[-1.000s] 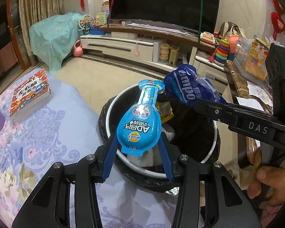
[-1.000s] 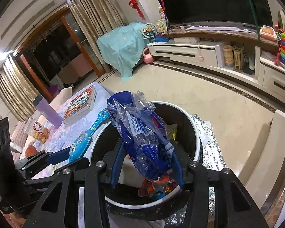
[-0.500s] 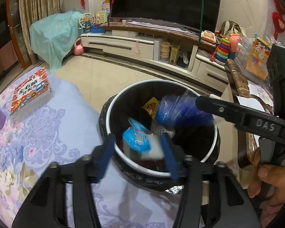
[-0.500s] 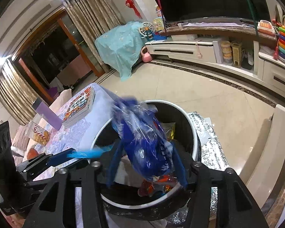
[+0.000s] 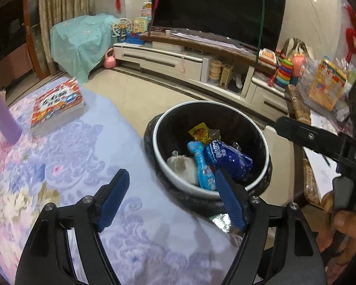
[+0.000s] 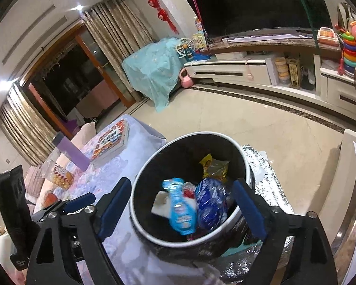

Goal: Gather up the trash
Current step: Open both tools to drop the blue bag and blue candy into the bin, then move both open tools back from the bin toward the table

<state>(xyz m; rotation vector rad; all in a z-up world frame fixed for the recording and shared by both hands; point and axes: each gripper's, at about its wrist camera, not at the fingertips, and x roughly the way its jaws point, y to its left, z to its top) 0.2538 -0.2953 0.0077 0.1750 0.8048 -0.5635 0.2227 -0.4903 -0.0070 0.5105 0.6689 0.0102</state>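
Both sets of jaws are opening, and nothing sits between either pair. On the left gripper (image 5: 170,198) the blue pads stand wide apart above the edge of the table (image 5: 66,166), with the flowered cloth under them and the trash bin (image 5: 263,142) just ahead. On the right gripper (image 6: 181,207) the pads are spread over the bin's near rim, and the bin's mouth shows through the gap.

Inside the bin, which has a black liner folded over its white rim, the light blue pouch (image 5: 203,166) lies on the pile with its narrow neck pointing away, touching the dark blue wrapper (image 5: 227,158) beside it on the right. A yellow snack packet (image 5: 199,134) lies behind them and a crumpled white tissue (image 5: 181,165) to their left. In the right wrist view the pouch and the wrapper look blurred.

On the table, well apart from the bin, sit a stack of picture books (image 5: 58,104) and a purple box (image 5: 2,116). A person's hand (image 5: 344,223) holds the right gripper's handle at the right edge of the left wrist view.
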